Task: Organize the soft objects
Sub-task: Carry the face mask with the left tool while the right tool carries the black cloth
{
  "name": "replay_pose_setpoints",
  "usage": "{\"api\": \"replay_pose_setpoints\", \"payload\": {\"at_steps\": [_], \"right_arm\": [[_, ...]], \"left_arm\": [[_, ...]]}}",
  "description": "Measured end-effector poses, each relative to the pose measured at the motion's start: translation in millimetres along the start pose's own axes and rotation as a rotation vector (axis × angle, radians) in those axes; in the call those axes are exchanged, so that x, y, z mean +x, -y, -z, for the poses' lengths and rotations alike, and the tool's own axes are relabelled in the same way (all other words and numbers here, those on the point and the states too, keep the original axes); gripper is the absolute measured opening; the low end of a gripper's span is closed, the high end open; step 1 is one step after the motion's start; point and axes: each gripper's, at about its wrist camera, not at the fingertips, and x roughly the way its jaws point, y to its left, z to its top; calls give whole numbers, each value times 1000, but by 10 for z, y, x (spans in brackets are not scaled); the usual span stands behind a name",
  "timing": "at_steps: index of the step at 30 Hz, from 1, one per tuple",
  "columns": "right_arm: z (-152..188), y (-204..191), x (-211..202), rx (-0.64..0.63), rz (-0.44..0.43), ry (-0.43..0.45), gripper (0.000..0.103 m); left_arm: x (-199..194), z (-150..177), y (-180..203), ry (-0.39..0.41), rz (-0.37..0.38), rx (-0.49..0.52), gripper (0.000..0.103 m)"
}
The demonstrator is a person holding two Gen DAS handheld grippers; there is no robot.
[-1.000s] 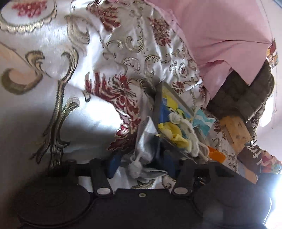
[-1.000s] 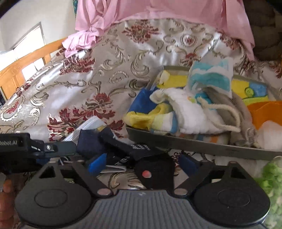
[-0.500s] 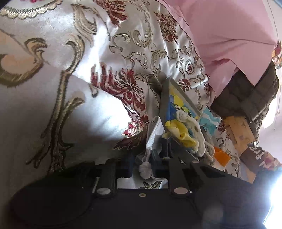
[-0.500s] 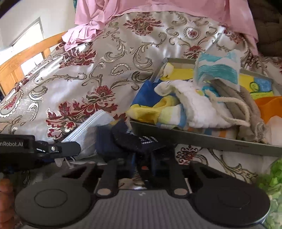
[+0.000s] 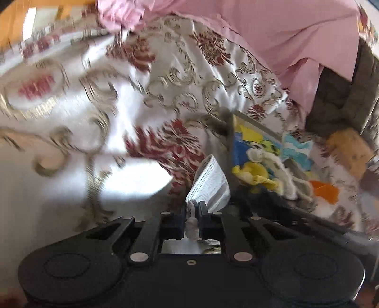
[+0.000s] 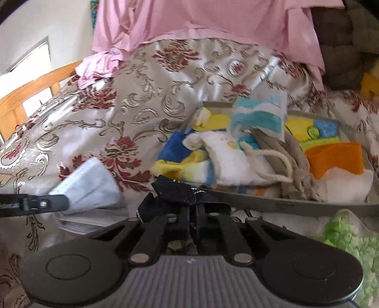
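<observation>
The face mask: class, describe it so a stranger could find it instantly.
Start at the grey tray of cloths on the floral bedspread. Left of it, the left gripper pinches the face mask: pale, pleated, unlike its colourful neighbours.

Left wrist view heavily motion-blurred: bedspread (image 5: 99,99) pattern smeared, wooden frame (image 5: 47,14) at top left just an orange smudge. Mask (image 5: 210,187) lower edge hidden behind left gripper (image 5: 191,213); only its bunched ear loop shows between the fingers. Tray (image 5: 255,123) near side blocked by gripper body, contents blurred. Right wrist view: dark cloth (image 6: 175,189) partly hidden in right gripper (image 6: 192,213), kind unclear. Green item (image 6: 343,239) cut off by right edge, unidentifiable. Brown blanket (image 6: 341,42) cropped at top right. Paper under mask (image 6: 87,182) mostly covered.
</observation>
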Motion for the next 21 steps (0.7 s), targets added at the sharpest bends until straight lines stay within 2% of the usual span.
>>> {"api": "replay_pose_setpoints", "payload": {"at_steps": [3,5,6,7,9,10,11,13,16,21], "right_arm": [[21,87,61,34,-4,-24,7],[32,148,111,66,-26,-40,13],[40,174,129,83,-34,-45,19],[40,194,150,98,-41,-49,31],[38,228,178,127,-48,-54,49],[34,239,190,136,-49,-51,53],[25,240,201,141,-46,-51,54],[3,229,231,139,-43,-53,62],[-5,210,282,140,-29,-54,74],[-4,194,407,139,-12,-91,80]], "left_arm": [[-66,13,53,21,-16,64,12],[-25,31,18,23,34,44,14],[9,45,-4,21,61,25,17],[50,55,-40,17,87,0,20],[118,85,-67,12,113,-19,23],[147,100,-73,13,122,-26,30],[170,107,-91,18,131,-39,34],[212,115,-129,22,156,-69,47],[288,130,-169,20,186,-102,59],[475,159,-166,-27,215,-109,59]]}}
